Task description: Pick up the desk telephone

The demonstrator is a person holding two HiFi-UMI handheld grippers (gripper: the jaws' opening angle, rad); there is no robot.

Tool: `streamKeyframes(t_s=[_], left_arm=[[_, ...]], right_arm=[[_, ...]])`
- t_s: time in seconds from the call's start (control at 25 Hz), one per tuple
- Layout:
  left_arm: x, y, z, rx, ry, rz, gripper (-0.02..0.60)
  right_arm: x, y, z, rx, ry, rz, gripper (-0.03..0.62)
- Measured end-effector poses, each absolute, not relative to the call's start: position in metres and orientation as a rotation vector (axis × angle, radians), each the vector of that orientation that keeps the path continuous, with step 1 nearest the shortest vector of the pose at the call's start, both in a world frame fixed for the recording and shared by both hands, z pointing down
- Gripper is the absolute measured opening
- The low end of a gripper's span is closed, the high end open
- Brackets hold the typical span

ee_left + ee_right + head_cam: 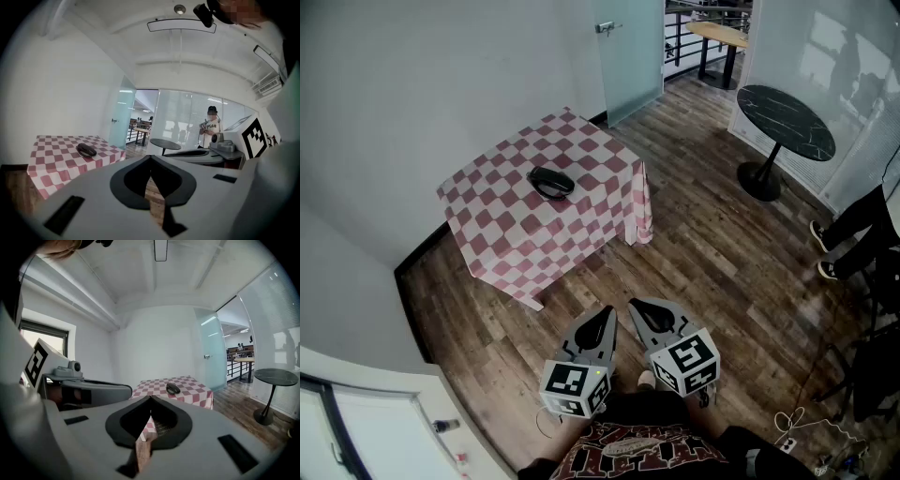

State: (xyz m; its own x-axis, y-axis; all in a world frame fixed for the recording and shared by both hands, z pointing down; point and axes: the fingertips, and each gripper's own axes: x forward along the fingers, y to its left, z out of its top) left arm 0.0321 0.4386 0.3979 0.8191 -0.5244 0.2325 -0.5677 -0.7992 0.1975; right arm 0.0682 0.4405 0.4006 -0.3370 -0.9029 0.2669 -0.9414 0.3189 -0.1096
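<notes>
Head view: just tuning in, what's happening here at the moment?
A person stands on the wooden floor holding a gripper in each hand. The left gripper and the right gripper are both shut and empty, pointing toward the table with the red-checked cloth. The black desk telephone lies on that cloth, untouched and well out of reach. The pickup has not begun.

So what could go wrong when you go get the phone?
The left gripper and the right gripper are both shut, well short of the telephone. Unless they open first, they may just shove it instead of gripping it. It also lies on a checked tablecloth that hangs loose over the edge, so a snagged jaw could drag cloth and phone off.
</notes>
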Motion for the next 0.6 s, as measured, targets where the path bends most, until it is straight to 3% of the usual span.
streamKeyframes(t_s=[0.6], left_arm=[[0.037,0.468,0.413,2.688,-0.925,0.224,0.008]], right_arm=[[0.077,0.465,0.407,1.594,-2.498,0.388,0.020]])
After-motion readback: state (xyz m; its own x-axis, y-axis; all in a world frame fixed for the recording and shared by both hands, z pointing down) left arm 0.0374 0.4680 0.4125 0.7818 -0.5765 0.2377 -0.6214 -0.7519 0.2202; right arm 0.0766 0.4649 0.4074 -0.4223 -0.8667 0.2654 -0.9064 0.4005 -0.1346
